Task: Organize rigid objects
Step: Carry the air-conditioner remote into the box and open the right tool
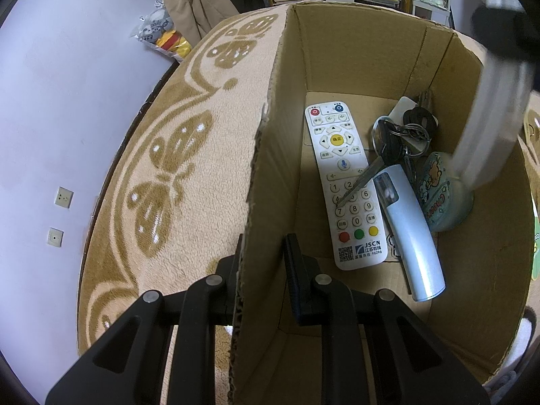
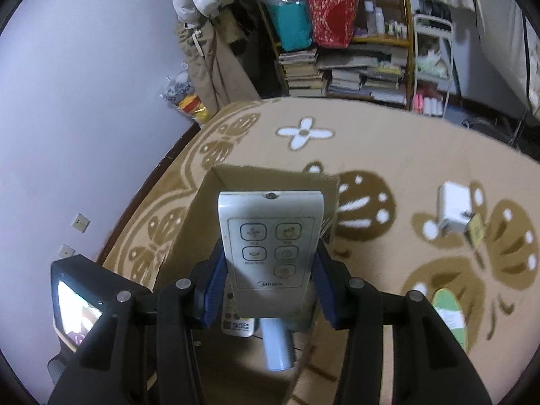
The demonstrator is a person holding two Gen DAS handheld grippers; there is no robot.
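Right wrist view: a white fan remote [image 2: 271, 249] is clamped between the blue pads of the right gripper [image 2: 270, 281], held above the open cardboard box [image 2: 199, 222]. Left wrist view: the box's left wall is pinched between the fingers of the left gripper [image 1: 261, 263]. Inside are seen a TV remote [image 1: 344, 185], keys [image 1: 401, 135] and a silver tube [image 1: 410, 233]. A white charger [image 2: 454, 212] is left on the blanket [image 2: 388, 155].
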